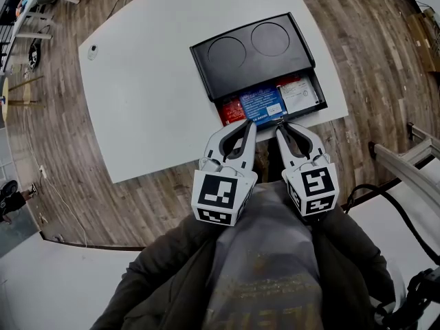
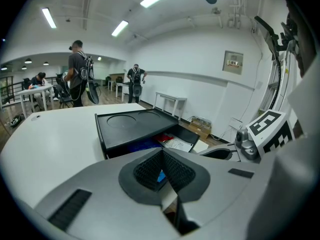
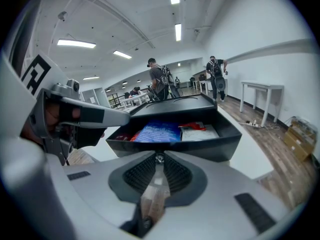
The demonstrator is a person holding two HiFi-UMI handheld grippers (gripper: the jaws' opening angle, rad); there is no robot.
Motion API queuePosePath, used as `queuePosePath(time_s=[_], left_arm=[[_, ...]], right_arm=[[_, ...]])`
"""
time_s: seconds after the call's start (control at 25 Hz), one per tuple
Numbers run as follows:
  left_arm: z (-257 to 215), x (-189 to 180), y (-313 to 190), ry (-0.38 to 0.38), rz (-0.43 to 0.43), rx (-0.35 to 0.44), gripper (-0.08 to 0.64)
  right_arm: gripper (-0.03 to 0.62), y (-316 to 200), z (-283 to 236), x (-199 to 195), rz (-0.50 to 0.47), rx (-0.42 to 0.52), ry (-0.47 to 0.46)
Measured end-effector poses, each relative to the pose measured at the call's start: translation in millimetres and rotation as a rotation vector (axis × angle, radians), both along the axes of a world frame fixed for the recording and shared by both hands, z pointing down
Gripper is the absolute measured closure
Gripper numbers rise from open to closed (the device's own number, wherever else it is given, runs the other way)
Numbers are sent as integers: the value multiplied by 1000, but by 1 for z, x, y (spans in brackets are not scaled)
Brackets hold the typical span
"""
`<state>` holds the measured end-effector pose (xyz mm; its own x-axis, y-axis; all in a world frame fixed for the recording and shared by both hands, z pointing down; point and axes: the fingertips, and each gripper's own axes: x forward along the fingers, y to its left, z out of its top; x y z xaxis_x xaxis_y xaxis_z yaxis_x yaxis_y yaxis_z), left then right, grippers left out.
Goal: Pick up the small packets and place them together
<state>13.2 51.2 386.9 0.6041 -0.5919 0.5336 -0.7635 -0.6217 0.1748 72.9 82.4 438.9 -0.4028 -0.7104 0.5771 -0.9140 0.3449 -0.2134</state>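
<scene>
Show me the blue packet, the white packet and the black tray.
blue packet [image 1: 261, 106]: head view, middle of its face.
white packet [image 1: 300, 96]: head view, middle of its face.
black tray [image 1: 275, 67]: head view, its flat top.

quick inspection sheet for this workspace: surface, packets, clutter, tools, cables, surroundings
surface: white table, with the tray at its near right edge
job's things: blue packet, red packet and white packet lie side by side in the open near part of a black tray; a black cover with two round recesses sits over the rest
clutter: small white object near the far left corner
grippers: left tool and right tool both shut and empty, tips at the table's near edge
cables: black cable at the person's right
surroundings: wood floor; people standing in the background
</scene>
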Motion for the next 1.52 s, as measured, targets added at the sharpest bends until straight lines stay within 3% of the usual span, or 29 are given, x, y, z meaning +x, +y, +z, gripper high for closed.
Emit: queuePosePath(time_s=[1.52], left_arm=[[-2,25,1,-13,55,-8,558]], right_arm=[[537,12,2,5,-21,-30,-38]])
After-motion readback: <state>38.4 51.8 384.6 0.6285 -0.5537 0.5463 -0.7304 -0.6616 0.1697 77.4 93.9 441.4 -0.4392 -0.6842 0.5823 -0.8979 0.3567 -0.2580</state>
